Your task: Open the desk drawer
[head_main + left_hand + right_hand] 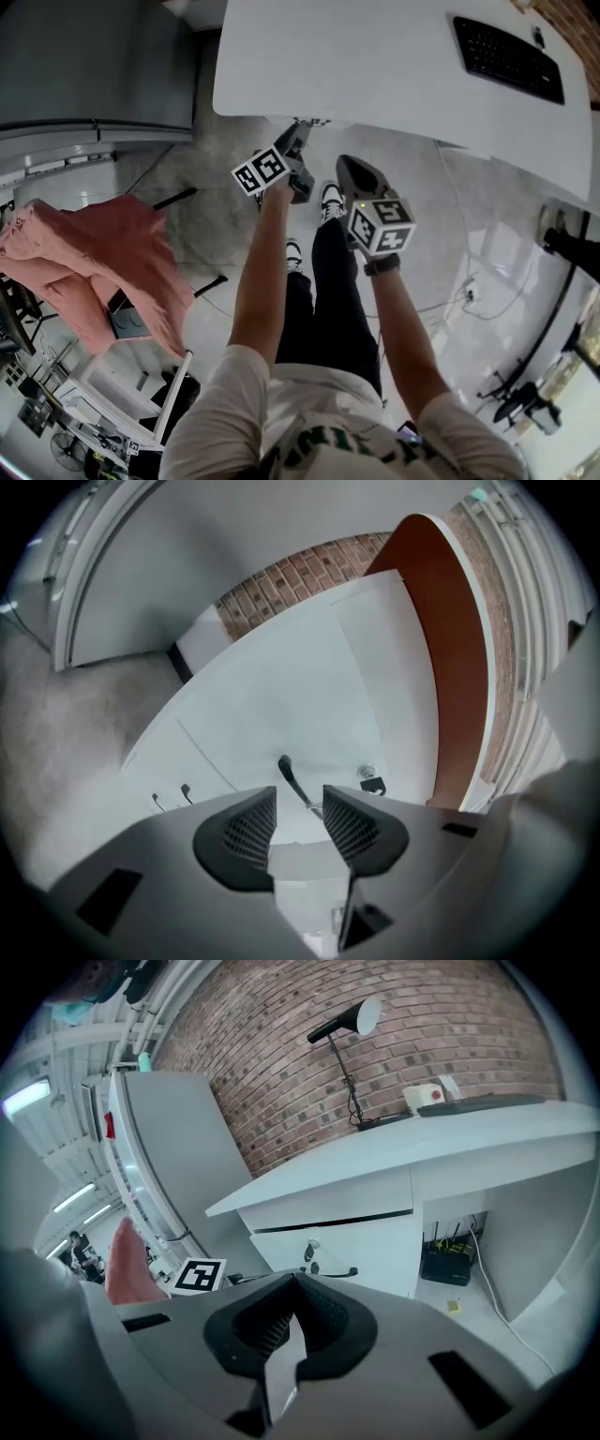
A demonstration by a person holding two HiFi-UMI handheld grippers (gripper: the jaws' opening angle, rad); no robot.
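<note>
The right gripper is closed on nothing. The left gripper has its jaws apart, lined up just short of the dark drawer handle. Behind the handle is the closed white drawer, under the top of the white desk.

Keyboard, lamp (pink cloth)
</note>
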